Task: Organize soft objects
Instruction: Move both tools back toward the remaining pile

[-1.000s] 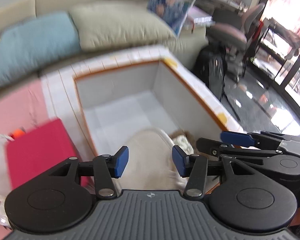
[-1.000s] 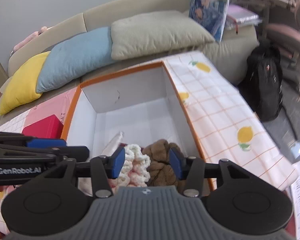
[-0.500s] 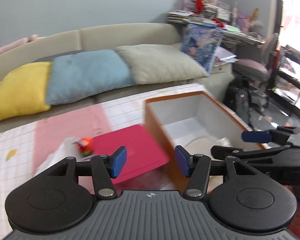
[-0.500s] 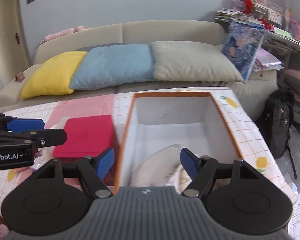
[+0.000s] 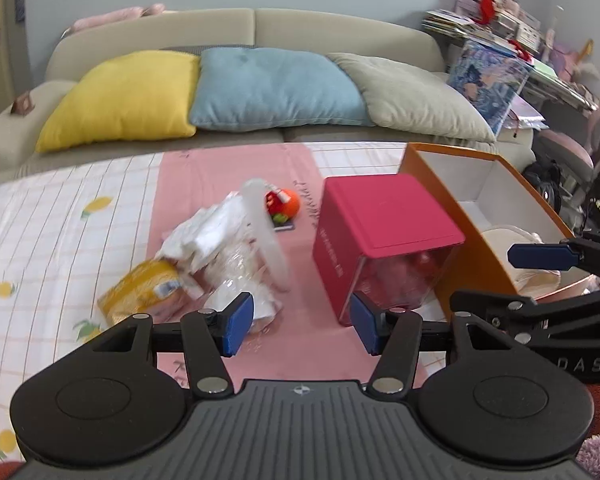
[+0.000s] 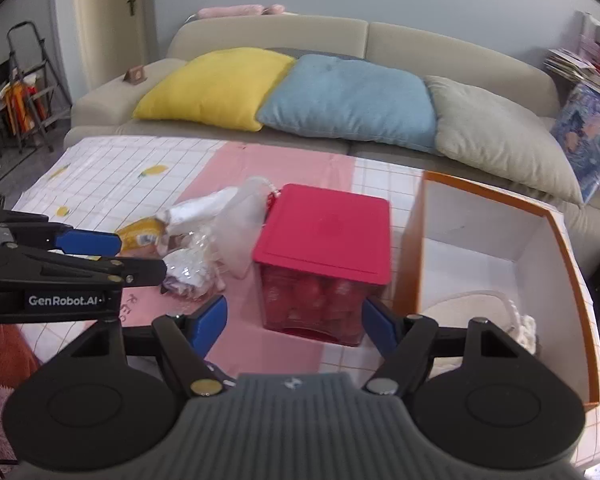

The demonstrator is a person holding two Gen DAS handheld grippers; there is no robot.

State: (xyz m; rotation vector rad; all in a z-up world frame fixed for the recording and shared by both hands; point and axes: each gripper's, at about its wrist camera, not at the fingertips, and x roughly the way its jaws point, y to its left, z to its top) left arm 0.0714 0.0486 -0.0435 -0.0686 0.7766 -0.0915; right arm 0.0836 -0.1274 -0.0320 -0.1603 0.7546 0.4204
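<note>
Both grippers, left (image 5: 298, 326) and right (image 6: 294, 322), have fingers spread and empty. The crumpled white cloth and plastic heap (image 5: 224, 248) lies on the worktop beside the red-lidded clear box (image 6: 324, 256). Reaching for it risks snagging plastic or nudging the box.

Both grippers' fingers (image 5: 239, 322) apart, empty

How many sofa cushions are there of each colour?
yellow cushion: 1
blue cushion: 1
grey-beige cushion: 1
Total: 3
</note>
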